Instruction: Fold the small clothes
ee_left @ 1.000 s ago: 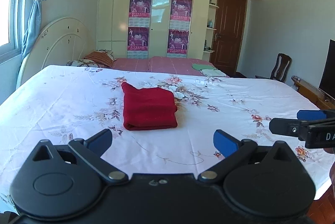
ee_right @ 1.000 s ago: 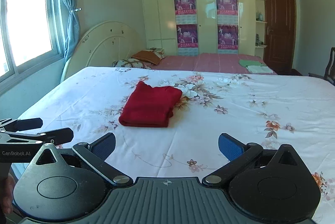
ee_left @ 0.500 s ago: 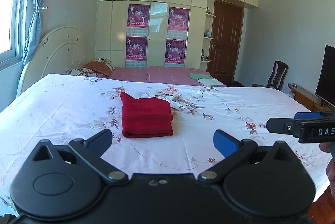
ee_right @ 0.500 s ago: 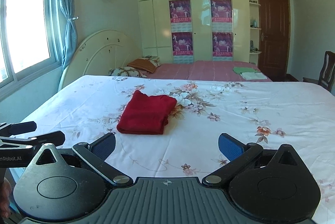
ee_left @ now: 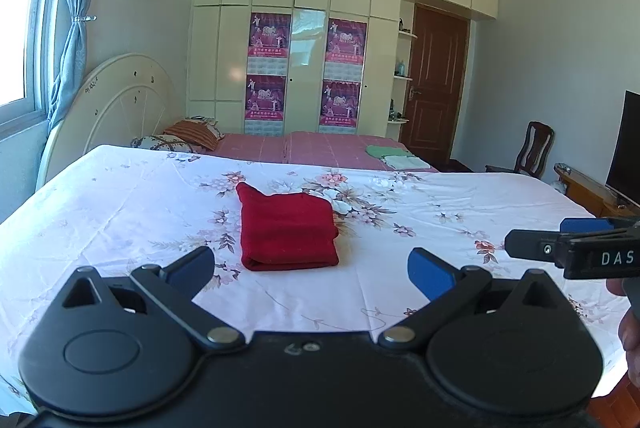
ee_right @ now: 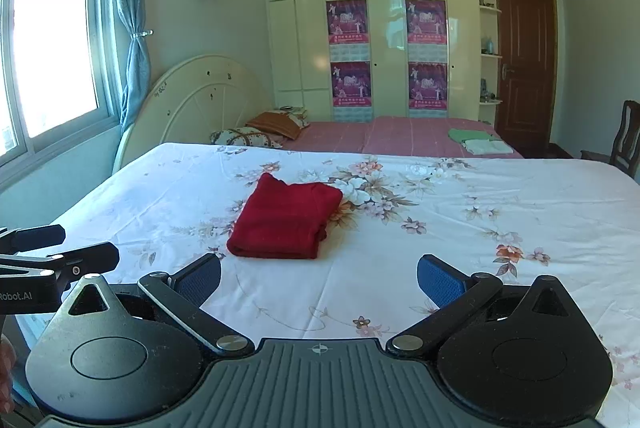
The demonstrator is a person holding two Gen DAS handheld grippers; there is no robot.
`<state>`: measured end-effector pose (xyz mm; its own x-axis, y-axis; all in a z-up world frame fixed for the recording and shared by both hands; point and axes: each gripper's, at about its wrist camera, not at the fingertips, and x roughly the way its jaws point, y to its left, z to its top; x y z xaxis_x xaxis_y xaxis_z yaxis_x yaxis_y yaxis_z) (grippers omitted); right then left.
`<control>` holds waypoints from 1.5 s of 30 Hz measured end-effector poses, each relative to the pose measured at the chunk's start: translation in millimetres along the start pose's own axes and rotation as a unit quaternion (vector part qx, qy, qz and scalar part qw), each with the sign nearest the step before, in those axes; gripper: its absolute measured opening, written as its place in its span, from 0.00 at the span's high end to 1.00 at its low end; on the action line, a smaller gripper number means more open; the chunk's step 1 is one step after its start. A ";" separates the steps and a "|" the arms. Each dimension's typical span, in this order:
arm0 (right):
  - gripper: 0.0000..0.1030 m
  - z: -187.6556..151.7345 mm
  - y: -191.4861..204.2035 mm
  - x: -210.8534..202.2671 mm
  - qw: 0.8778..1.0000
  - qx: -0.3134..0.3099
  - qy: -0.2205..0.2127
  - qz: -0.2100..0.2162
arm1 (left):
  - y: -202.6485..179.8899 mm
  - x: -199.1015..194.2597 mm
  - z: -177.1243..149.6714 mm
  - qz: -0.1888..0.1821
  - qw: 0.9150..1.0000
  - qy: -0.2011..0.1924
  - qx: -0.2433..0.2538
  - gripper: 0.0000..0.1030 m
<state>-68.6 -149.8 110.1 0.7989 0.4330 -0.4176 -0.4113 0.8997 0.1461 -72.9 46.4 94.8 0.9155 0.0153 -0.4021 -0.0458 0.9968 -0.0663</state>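
**Two grippers held back from a folded garment on a bed**

Nearest, the left gripper [ee_left: 311,270] and the right gripper [ee_right: 319,278] both have their blue-padded fingers spread wide, gripping nothing, side by side above the near edge of the floral sheet [ee_left: 460,195]. Beyond them, apart from both, the red garment [ee_left: 287,231] lies folded flat mid-bed, with nothing between. Farther back: pillows [ee_right: 256,132] by the curved headboard [ee_right: 200,95], folded green and white cloths [ee_right: 478,140], then the wardrobe [ee_right: 384,27] and brown door [ee_right: 524,67].
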 end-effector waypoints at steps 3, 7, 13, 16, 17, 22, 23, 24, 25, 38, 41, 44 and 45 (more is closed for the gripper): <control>0.00 2.0 1.8 2.0 1.000 0.000 -0.003 0.002 | 2.8 0.3 1.0 0.002 1.000 0.000 -0.001 0.00; 0.00 3.5 3.1 7.5 1.000 0.001 -0.001 0.006 | 6.3 1.1 2.3 0.006 1.000 0.000 -0.001 0.00; 0.00 2.6 4.5 13.3 1.000 0.003 0.002 0.009 | 9.6 2.4 2.9 0.009 1.000 0.001 0.000 0.00; 0.00 2.5 4.9 14.6 1.000 0.004 0.003 0.009 | 11.5 3.6 3.3 0.010 1.000 0.002 -0.001 0.00; 0.00 2.4 4.8 14.9 1.000 0.004 0.003 0.010 | 12.2 3.7 3.3 0.009 1.000 0.002 -0.001 0.00; 0.00 2.3 6.5 16.4 1.000 0.003 0.004 0.010 | 12.9 4.5 3.6 0.011 1.000 0.001 -0.001 0.00; 0.00 2.3 6.7 16.5 1.000 0.004 0.004 0.010 | 13.0 4.6 3.8 0.011 1.000 0.001 -0.001 0.00; 0.00 2.5 6.6 17.1 1.000 0.004 0.004 0.011 | 13.1 4.7 3.8 0.011 1.000 0.002 0.000 0.00; 0.00 2.7 6.0 17.9 1.000 0.004 0.005 0.011 | 12.7 4.5 3.9 0.011 1.000 0.001 0.000 0.00; 0.00 2.5 6.6 17.8 1.000 0.003 0.004 0.015 | 15.2 5.6 3.9 0.015 1.000 0.001 0.004 0.00; 0.00 2.6 6.8 18.9 1.000 0.003 0.005 0.016 | 15.6 6.0 4.1 0.015 1.000 0.001 0.002 0.00; 0.00 2.0 6.4 18.4 1.000 0.002 0.005 0.017 | 15.7 6.3 4.1 0.016 1.000 0.000 0.003 0.00; 0.00 2.2 6.4 18.4 1.000 0.002 0.005 0.017 | 15.9 6.1 4.0 0.015 1.000 0.000 0.003 0.00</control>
<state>-55.6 -136.0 105.4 0.7797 0.4632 -0.4214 -0.4369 0.8845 0.1638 -66.4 62.7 95.0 0.9136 0.0453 -0.4041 -0.0709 0.9963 -0.0484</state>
